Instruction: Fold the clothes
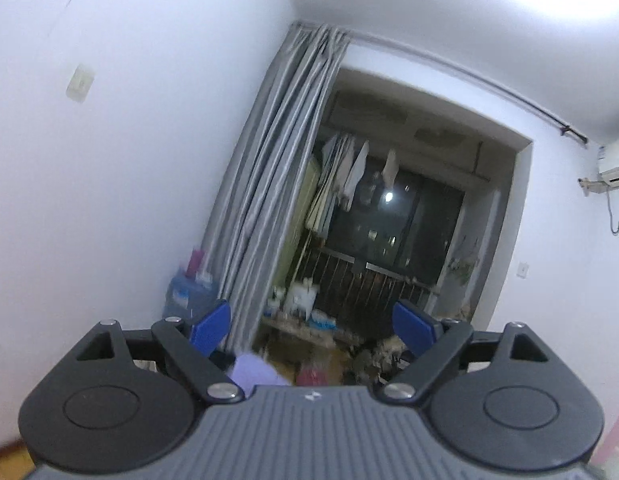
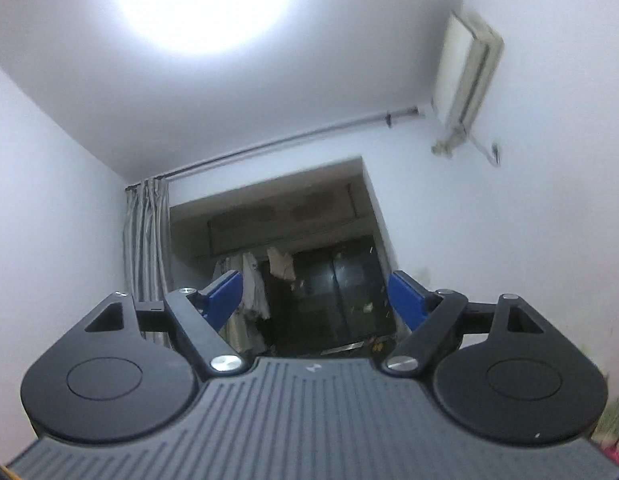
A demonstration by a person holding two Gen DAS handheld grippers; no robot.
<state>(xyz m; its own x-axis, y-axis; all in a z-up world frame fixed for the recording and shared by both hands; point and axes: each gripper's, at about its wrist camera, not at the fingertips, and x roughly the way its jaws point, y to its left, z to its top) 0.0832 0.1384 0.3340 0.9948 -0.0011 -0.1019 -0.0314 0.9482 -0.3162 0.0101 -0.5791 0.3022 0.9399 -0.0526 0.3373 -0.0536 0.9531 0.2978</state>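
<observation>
— Two views, mostly wall, ceiling and the grey curtain. Where's the garment?

— Not visible. My left hand-held gripper and right hand-held gripper both gape wide, empty, raised. I judge I'm between folds; next I must tilt down and find an edge.

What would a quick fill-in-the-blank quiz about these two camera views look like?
1. The fingers of the left hand-held gripper are spread ____.
2. The fingertip pads on the right hand-held gripper are colored ____.
3. Beside the dark balcony opening hangs a gray ____.
4. Between its fingers the right hand-held gripper holds ____.

Missing words: open; blue; curtain; nothing
</observation>
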